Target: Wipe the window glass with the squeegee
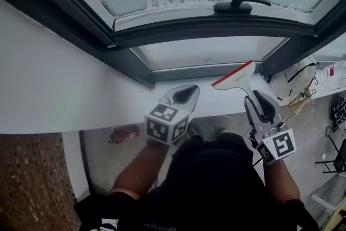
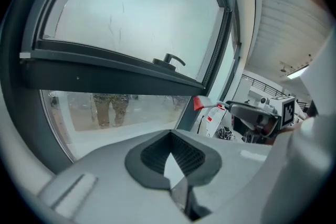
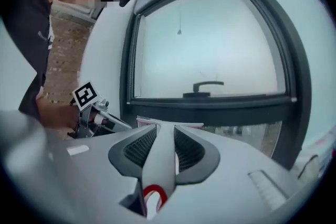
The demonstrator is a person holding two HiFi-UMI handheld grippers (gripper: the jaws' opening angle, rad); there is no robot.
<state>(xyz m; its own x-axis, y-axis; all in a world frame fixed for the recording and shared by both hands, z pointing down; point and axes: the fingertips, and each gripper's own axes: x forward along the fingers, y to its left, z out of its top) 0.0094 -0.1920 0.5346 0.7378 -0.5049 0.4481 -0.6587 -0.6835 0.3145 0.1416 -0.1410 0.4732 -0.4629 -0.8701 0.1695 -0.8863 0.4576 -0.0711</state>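
A white squeegee (image 1: 235,78) with a red blade edge hangs over the white sill, below the lower window glass (image 1: 211,51). My right gripper (image 1: 257,100) is shut on its handle. In the right gripper view the white handle (image 3: 160,162) runs between the jaws, and the blade (image 3: 169,124) lies crosswise ahead, facing the window (image 3: 210,55). My left gripper (image 1: 185,95) hovers over the sill to the left of the squeegee, shut with nothing in it. In the left gripper view the red blade tip (image 2: 198,103) and the right gripper (image 2: 251,116) show at right.
The upper sash carries a black handle (image 1: 241,5) and its glass looks frosted along the bottom. The white sill (image 1: 81,94) runs left to right. A brick wall (image 1: 32,181) stands at lower left. Bags and cords (image 1: 300,86) lie at right. A red object (image 1: 123,134) sits on the floor.
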